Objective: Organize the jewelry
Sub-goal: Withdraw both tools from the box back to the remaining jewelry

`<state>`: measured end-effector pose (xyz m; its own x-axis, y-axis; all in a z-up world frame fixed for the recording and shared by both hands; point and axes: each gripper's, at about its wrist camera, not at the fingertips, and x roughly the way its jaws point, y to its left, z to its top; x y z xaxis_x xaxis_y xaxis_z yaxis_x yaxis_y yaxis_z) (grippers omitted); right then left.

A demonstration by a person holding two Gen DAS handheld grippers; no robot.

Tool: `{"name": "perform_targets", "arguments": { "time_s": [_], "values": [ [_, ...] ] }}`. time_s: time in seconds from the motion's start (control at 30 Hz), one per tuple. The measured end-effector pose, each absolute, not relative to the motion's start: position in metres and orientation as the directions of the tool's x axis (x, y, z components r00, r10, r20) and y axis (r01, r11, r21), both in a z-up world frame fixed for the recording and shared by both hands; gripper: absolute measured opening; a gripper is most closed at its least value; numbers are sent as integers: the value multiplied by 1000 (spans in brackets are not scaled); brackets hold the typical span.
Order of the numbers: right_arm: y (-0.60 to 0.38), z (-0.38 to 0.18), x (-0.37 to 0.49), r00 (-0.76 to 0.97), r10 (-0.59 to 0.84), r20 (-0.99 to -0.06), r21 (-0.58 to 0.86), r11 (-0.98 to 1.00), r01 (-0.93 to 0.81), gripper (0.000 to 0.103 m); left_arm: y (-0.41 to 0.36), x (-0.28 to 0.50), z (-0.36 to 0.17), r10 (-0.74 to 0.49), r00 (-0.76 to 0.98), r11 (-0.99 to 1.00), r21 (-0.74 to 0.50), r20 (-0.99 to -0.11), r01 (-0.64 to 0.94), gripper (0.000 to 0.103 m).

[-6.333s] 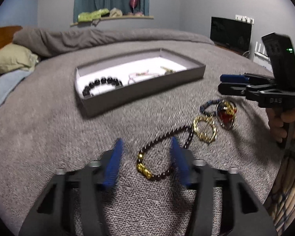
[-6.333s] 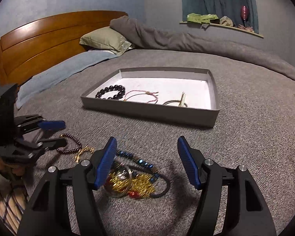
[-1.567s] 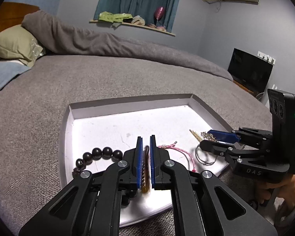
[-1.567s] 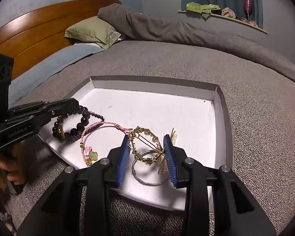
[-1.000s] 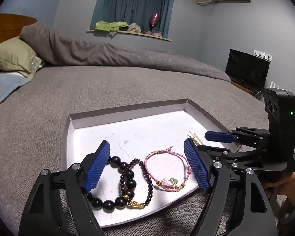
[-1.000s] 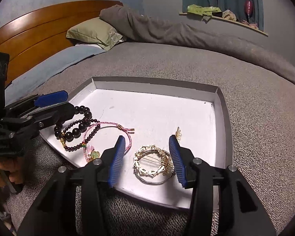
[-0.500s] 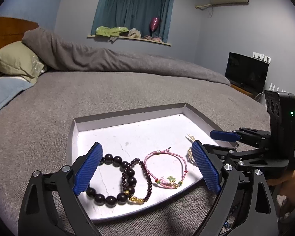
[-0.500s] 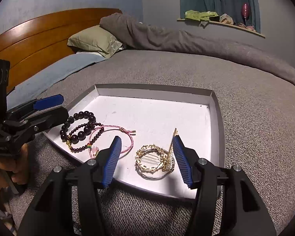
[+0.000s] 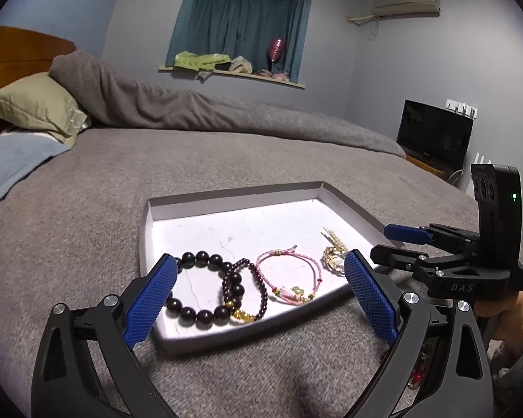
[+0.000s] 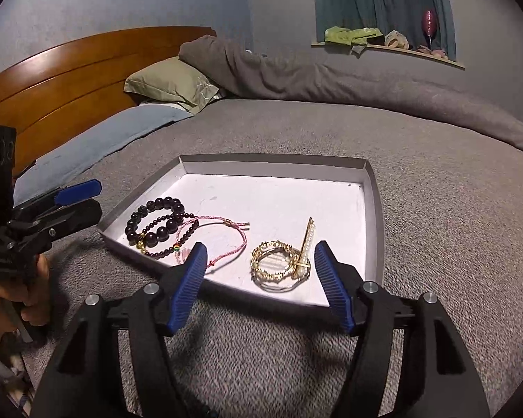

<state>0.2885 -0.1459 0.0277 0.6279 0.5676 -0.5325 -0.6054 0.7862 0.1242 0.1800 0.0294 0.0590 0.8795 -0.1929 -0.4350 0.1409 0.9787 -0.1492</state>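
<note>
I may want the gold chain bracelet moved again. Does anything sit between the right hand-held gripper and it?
Nothing visible: only the grey tray's low front wall lies between the opening right hand-held gripper and the gold chain bracelet.

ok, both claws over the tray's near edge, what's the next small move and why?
Probably draw the right claw back toward the red beads lying on the blanket outside the tray. Both it and the left claw are opening with nothing between their jaws, and that piece looks unsorted.
</note>
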Motion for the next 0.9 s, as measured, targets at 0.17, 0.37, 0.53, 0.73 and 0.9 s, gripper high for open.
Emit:
{"name": "perform_targets", "arguments": {
  "time_s": [0.17, 0.37, 0.53, 0.73, 0.9],
  "values": [
    [-150, 27, 276, 626, 572, -530, 134, 785, -605, 64, 29, 167, 58, -190, 882, 980, -140, -431, 142, 96],
    [-155, 26, 259, 629, 570, -528, 131, 787, -603, 65, 34, 150, 54, -191, 882, 979, -148, -430, 140, 96],
    [-163, 24, 249, 627, 573, -528, 157, 792, -591, 65, 34, 133, 52, -202, 880, 977, -146, -430, 153, 96],
    [-170, 21, 239, 624, 573, -532, 170, 794, -584, 65, 30, 122, 45, -222, 869, 974, -135, -443, 180, 96],
    [-171, 16, 231, 617, 568, -544, 168, 794, -584, 65, 17, 116, 38, -265, 848, 964, -132, -459, 229, 96]
  ]
}}
